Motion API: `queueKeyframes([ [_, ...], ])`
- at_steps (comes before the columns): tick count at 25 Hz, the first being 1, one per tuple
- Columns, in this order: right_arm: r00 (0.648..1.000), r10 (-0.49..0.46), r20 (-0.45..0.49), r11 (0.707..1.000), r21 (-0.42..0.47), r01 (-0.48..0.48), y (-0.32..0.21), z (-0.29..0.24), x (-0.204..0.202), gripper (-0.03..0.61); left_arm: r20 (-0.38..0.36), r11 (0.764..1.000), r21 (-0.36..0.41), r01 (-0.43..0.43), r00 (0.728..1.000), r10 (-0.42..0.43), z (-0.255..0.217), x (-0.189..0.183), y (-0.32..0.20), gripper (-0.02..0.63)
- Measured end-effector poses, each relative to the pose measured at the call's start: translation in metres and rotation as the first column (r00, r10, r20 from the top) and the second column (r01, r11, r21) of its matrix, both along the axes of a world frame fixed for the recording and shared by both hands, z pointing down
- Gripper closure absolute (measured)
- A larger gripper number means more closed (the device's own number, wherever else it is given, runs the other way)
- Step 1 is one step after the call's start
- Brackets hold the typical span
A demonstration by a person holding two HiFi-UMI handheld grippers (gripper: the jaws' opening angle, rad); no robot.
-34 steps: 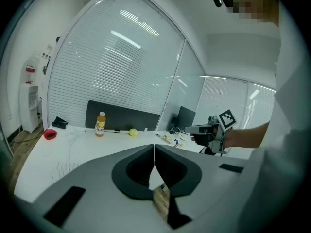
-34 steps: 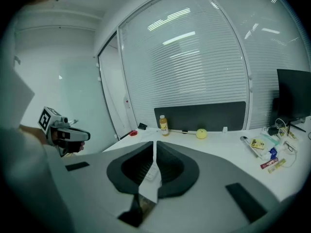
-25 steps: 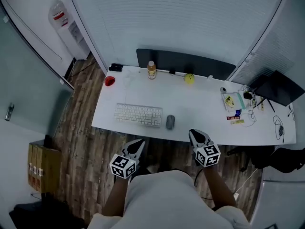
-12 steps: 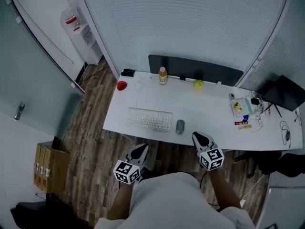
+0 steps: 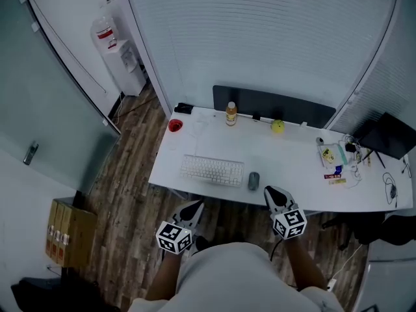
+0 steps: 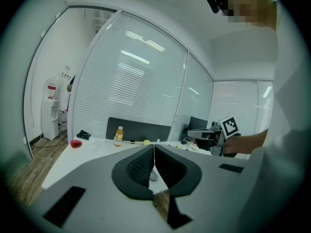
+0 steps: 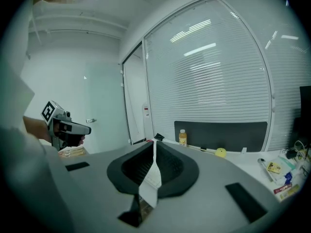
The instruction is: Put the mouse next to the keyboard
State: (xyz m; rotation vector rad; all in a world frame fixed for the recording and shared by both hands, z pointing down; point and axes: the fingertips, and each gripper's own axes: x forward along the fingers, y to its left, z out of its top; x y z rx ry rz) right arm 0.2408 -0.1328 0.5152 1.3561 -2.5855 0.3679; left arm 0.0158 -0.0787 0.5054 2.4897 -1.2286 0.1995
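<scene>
The mouse (image 5: 253, 181) lies on the white tabletop (image 5: 292, 168) close to its near edge. It is just beside the right end of the keyboard (image 5: 212, 170), with a narrow strip of bare top between them. The keyboard lies along the same near edge, toward the tabletop's left end.

Both tools hang on the person's side of that edge, above the wood floor (image 5: 130, 174). The left tool (image 5: 190, 208) has its jaws closed together with nothing between them. In the left gripper view the mouse shows through the gap below the tips. The right tool (image 5: 274, 194) is likewise closed and empty. Its tips are close to the near edge, a little right of the mouse and apart from it.

Along the far edge stand a bottle (image 5: 231, 114) and a yellow ball (image 5: 277, 126), in front of a dark panel (image 5: 273, 104). A red bowl (image 5: 175, 125) sits at the far left corner. Small clutter (image 5: 335, 161) lies at the right end. A water dispenser (image 5: 123, 60) stands on the floor well beyond the left end.
</scene>
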Motion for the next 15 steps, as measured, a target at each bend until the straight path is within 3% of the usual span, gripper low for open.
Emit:
queueKeyframes([
  [15,0.999,0.038,0.006,0.999,-0.001,-0.038,0.000,-0.004,-0.010,0.537,-0.020,1.000,-0.020,-0.002,1.000,0.002,0.005,-0.019,0.003,0.594],
])
